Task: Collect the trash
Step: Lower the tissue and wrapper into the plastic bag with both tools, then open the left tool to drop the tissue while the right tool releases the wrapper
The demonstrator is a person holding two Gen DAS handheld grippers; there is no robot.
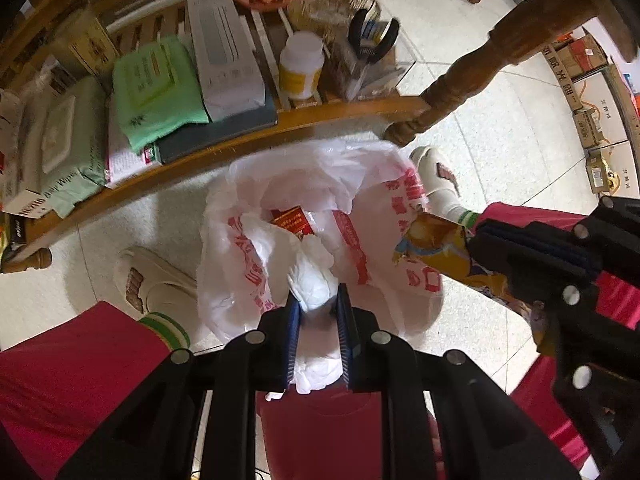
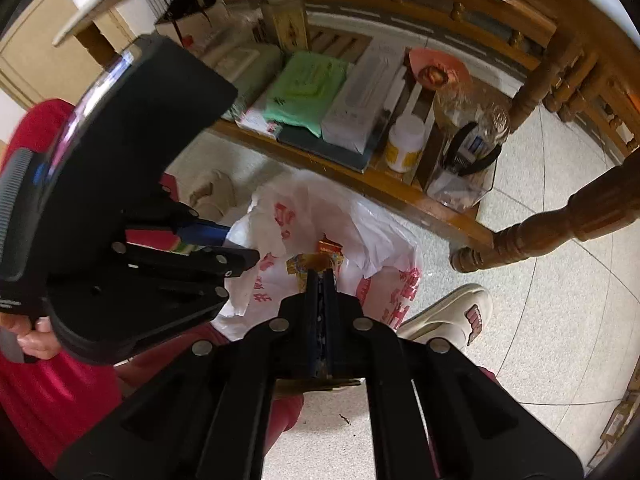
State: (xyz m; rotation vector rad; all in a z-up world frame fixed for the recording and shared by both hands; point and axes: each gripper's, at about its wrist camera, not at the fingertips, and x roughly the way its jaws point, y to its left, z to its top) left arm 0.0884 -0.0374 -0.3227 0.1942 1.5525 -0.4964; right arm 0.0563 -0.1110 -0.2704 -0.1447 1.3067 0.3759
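Left tongs [image 1: 319, 305] clamped on crumpled white tissue [image 1: 314, 280]; right tongs [image 2: 321, 276] pinched on what looks like a yellow wrapper [image 2: 304, 266]; both above open plastic bag [image 1: 360, 184] on floor.

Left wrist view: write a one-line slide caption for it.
Left gripper clamps crumpled white tissue above an open red-printed plastic bag on the floor.

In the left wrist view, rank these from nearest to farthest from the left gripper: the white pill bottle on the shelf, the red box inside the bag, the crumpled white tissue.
From the left gripper:
1. Crumpled white tissue, clamped between its fingers.
2. Red box, just beyond, down in the open plastic bag.
3. White pill bottle, farthest, standing on the wooden shelf behind the bag.
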